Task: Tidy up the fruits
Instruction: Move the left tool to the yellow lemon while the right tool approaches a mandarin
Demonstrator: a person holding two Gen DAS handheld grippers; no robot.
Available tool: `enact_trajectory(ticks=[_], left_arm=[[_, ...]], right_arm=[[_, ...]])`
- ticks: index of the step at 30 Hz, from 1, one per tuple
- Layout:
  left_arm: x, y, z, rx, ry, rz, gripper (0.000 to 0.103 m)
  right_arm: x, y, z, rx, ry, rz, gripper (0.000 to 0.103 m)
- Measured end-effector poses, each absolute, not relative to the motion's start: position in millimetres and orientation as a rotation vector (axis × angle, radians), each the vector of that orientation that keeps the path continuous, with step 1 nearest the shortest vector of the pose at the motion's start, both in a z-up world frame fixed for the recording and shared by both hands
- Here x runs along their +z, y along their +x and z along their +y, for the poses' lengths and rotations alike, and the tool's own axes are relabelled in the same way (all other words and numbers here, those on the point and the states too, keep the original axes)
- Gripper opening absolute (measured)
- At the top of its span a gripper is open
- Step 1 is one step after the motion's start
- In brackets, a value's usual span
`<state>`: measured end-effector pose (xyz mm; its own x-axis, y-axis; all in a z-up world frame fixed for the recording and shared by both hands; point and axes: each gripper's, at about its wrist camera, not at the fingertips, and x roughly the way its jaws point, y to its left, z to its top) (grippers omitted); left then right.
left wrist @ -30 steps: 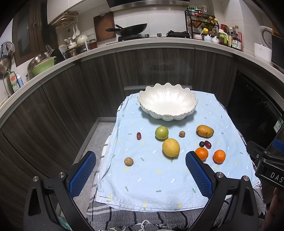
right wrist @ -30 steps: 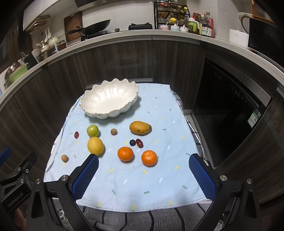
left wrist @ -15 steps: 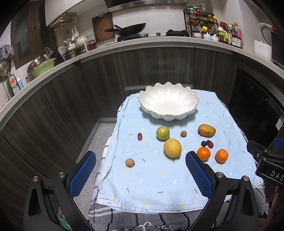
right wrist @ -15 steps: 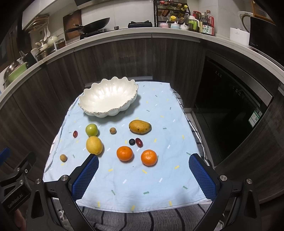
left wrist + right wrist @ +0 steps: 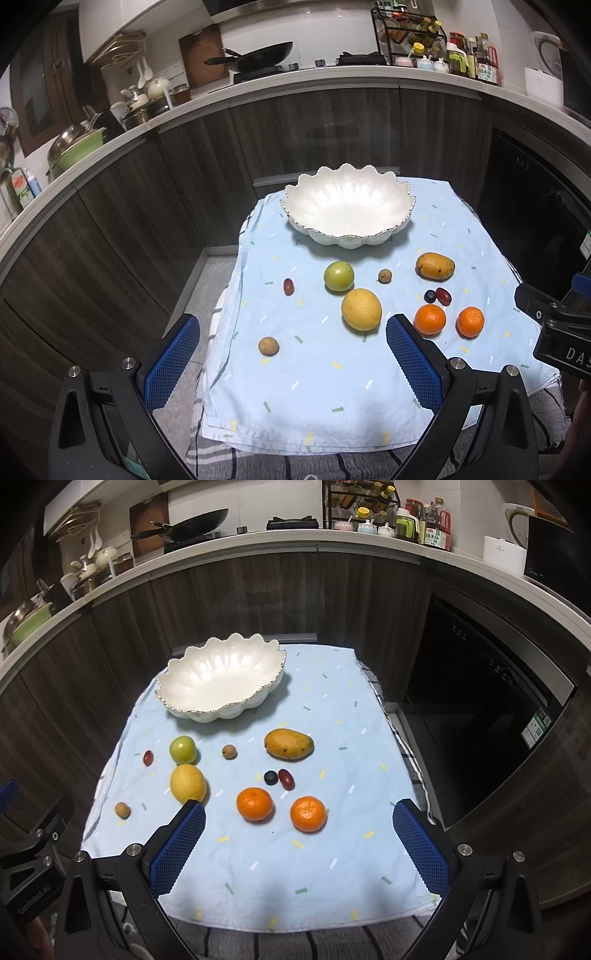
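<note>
Your left gripper (image 5: 291, 354) hovers over the near left part of the table (image 5: 369, 417), jaws wide, nothing between them. Your right gripper (image 5: 299, 843) hovers over the near right part, jaws wide too, empty.

The white scalloped bowl (image 5: 349, 205) sits at the far end of the light blue cloth (image 5: 332, 387) — empty. All fruit lies loose on the cloth, nearer to you than the bowl:
- green round fruit (image 5: 338, 276) just in front of the bowl, with the yellow lemon-like fruit (image 5: 361, 309) just beside it on the near side; touching or not, you cannot tell.
- small red grape-like fruit (image 5: 288, 286) to the left of the green one, apart from it.
- small brown round fruit (image 5: 384, 276) between the green fruit and the mango (image 5: 435, 266).
- a dark blue berry (image 5: 429, 295) and a red grape (image 5: 443, 295) side by side, apparently touching, near the mango.
- two oranges: left orange (image 5: 430, 319) and right orange (image 5: 470, 321), near each other but apart, closest to your right gripper.
- another small brown fruit (image 5: 268, 346) alone on the near left, between your left fingers in the left wrist view.

A striped cloth (image 5: 295, 941) shows under the blue one at the near edge.
</note>
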<state>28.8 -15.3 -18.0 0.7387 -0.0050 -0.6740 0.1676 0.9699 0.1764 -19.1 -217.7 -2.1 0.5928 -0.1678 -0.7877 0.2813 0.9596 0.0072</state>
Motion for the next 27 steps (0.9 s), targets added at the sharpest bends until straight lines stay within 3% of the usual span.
enact_trajectory(ticks=[27], left_arm=[[-75, 95, -61, -0.195, 0.279, 0.813, 0.103]], right_arm=[[-56, 25, -246, -0.327, 0.089, 0.943, 0.102]])
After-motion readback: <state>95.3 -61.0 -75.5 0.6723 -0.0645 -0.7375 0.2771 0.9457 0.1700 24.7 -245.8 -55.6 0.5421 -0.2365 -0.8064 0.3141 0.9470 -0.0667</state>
